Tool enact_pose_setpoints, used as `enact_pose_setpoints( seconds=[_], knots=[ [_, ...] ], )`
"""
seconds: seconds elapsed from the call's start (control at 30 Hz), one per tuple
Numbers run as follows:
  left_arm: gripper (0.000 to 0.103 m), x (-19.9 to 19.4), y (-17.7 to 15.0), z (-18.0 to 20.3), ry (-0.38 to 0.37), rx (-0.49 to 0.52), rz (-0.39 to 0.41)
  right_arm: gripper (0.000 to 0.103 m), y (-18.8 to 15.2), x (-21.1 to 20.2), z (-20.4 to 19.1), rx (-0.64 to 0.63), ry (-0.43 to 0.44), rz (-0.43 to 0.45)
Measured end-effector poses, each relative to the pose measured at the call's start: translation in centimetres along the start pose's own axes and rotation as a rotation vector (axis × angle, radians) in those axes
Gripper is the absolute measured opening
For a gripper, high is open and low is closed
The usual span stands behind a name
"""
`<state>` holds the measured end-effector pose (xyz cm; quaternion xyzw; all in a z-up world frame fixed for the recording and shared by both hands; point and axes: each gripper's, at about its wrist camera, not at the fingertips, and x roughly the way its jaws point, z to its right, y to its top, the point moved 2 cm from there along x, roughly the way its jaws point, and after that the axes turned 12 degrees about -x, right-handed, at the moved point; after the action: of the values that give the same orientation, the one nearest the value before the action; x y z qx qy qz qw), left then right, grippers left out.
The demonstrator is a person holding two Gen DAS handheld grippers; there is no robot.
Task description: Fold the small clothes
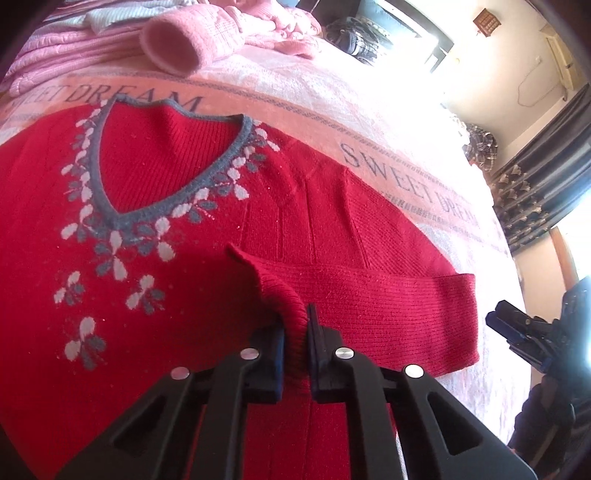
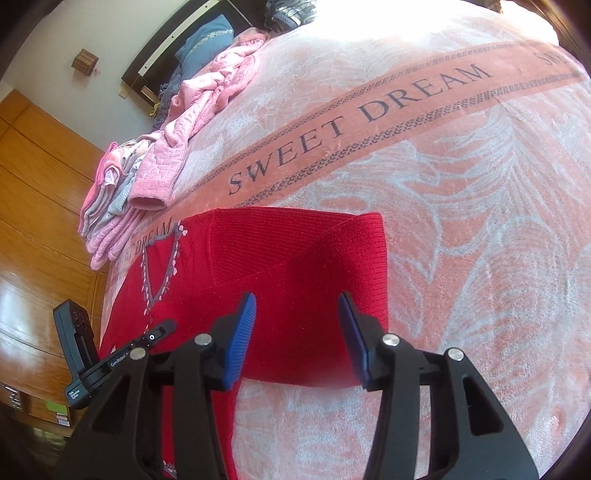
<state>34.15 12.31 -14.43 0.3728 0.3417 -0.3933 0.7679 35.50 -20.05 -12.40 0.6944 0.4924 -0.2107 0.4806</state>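
Left tongs (image 1: 295, 317) pinch sweater cuff (image 1: 284, 295); right tongs (image 2: 297, 314) seemingly hover, parted.

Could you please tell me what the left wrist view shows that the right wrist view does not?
Only the left wrist view shows the left gripper shut on the red sleeve cuff, and a dark curtain. Only the right wrist view shows the open right gripper over the folded sleeve, and wooden panelling. Both show the red sweater, the pink blanket and the pink clothes pile.
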Motion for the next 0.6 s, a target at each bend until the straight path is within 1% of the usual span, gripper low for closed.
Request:
enact_pose_setpoints(
  seconds=[0.07,0.17,0.3,0.37,0.43,0.53,0.6],
  knots=[
    [0.008,-1.1,0.2,0.3,-0.026,0.017,0.03,0.038,0.1,0.1,0.0,0.004,0.001,0.003],
    [0.007,-3.6,0.9,0.6,-0.048,0.025,0.103,0.038,0.2,0.1,-0.2,0.014,0.014,0.016],
    [0.007,-7.9,3.4,-0.5,-0.061,0.014,0.216,0.038,0.7,0.0,-0.8,0.0,0.023,0.03],
    [0.007,-9.9,4.6,-2.0,-0.046,0.015,0.262,0.038,0.9,0.1,-1.2,-0.002,0.03,0.029],
    [0.007,-11.7,5.8,-3.9,-0.026,-0.008,0.307,0.038,1.0,0.6,-1.6,-0.003,0.039,0.02],
    [0.007,-13.7,7.6,-7.5,0.013,-0.064,0.353,0.038,0.9,1.7,-2.7,-0.026,0.042,-0.01],
    [0.007,-14.3,8.5,-10.0,0.042,-0.093,0.365,0.038,0.7,2.6,-3.6,-0.039,0.05,-0.033]
  ],
)
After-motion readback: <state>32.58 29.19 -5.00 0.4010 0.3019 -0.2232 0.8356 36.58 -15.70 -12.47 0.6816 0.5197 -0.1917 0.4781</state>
